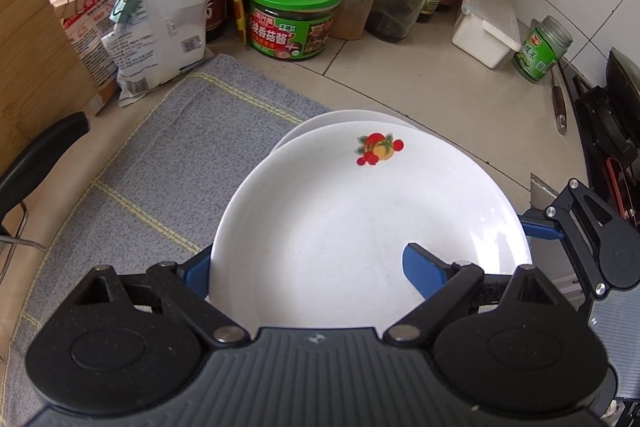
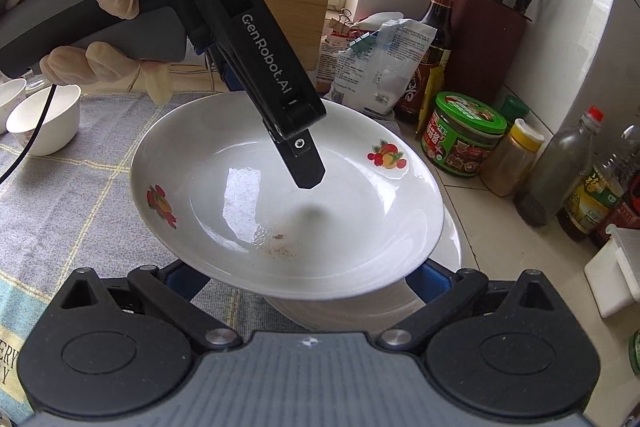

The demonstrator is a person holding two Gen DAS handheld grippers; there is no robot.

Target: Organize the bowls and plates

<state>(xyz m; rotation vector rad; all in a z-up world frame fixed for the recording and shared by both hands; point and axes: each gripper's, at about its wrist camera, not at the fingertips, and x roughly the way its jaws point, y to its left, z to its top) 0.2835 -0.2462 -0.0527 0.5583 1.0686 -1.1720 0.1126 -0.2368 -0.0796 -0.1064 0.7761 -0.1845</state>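
Over the grey cloth (image 1: 160, 163), left gripper (image 1: 316, 267) grasps the tilted fruit-print plate (image 1: 360, 211) above another plate (image 1: 340, 117); right gripper (image 2: 308, 275) fingers spread wide beneath.

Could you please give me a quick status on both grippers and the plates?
Left gripper clamped on top plate rim. Right gripper under the opposite rim, grip unclear. Plate tilted over lower plate. Path unobstructed.

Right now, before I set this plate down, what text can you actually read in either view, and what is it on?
"GenRobot.AI": on the left gripper, right wrist view.
"ERY" over "Y": cut-off print on the cloth, same view.
Green-lidded jar: Chinese label, not legible enough to quote.
White packet: print and QR code too small.
Small green jar, bottles: labels blurred.
Plate: fruit decal only, no text.
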